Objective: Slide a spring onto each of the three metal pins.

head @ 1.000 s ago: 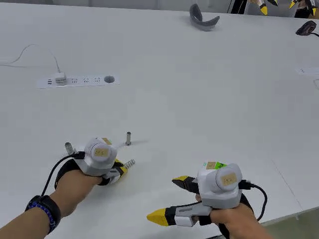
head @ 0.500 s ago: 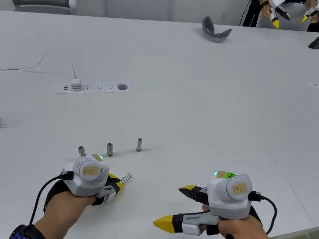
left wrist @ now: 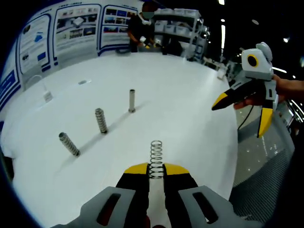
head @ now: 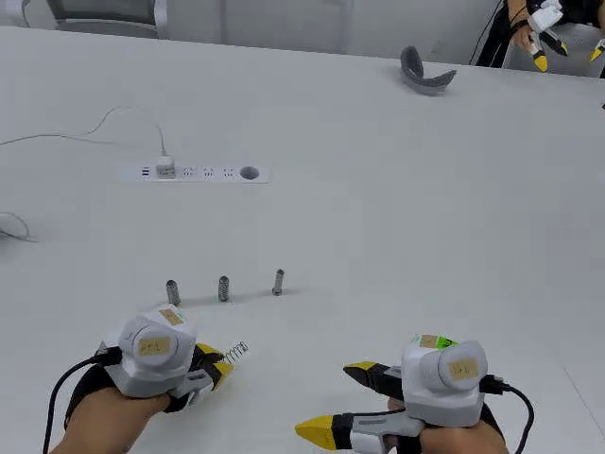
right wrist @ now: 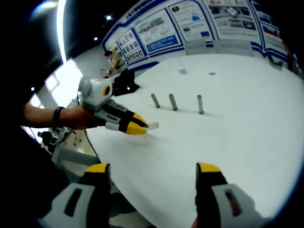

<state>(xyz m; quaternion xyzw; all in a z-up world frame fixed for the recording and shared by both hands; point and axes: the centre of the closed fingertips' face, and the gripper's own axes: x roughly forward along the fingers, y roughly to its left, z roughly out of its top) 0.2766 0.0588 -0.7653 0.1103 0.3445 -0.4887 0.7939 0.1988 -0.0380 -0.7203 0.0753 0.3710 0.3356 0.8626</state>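
Note:
Three metal pins stand in a row on the white table. The left pin and the middle pin each carry a spring; the right pin is bare. My left gripper is shut on a loose spring, which sticks out past its yellow tips, near side of the pins. In the left gripper view the spring points toward the bare pin. My right gripper stands open and holds nothing, at the front right.
A white power strip with a plugged cable lies beyond the pins. A grey curved object rests at the far side of the table. Another person's grippers show at the far right corner.
The head camera has tilted, shifting the scene. My left gripper has drawn back toward me from the pins, the loose spring still in it; the middle pin now shows its spring.

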